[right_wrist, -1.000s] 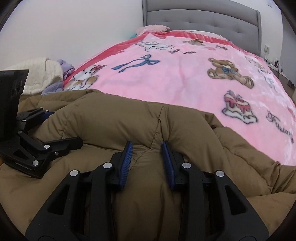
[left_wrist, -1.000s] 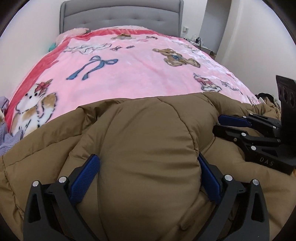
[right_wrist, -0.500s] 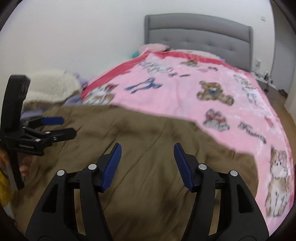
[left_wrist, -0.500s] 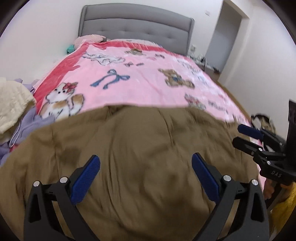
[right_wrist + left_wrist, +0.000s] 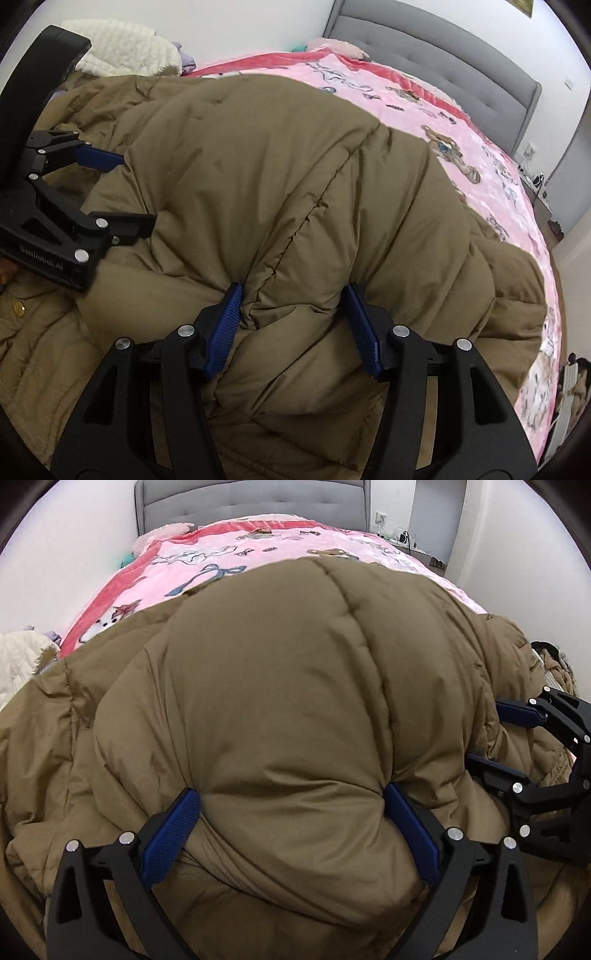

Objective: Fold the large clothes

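Observation:
A large brown padded coat [image 5: 280, 686] lies bunched on the near part of the bed and fills both views [image 5: 280, 177]. My left gripper [image 5: 291, 812] has its blue pads wide apart with a thick puffy fold of the coat bulging between them. It also shows at the left of the right wrist view [image 5: 122, 188]. My right gripper [image 5: 293, 317] has its pads pressed against a quilted fold of the coat, jaws partly open. It shows at the right of the left wrist view [image 5: 487, 734]. The coat's lower layers are hidden under the folds.
The coat rests on a pink cartoon-print blanket [image 5: 258, 550] covering the bed, with a grey padded headboard [image 5: 443, 55] at the far end. A cream fleecy garment [image 5: 125, 48] lies at the left edge. A doorway and sockets are at the far right [image 5: 406, 535].
Half a second ago both grippers were raised and open above the spread coat. Now both are down in the coat, each with a thick fold between its pads, and the coat is bunched higher.

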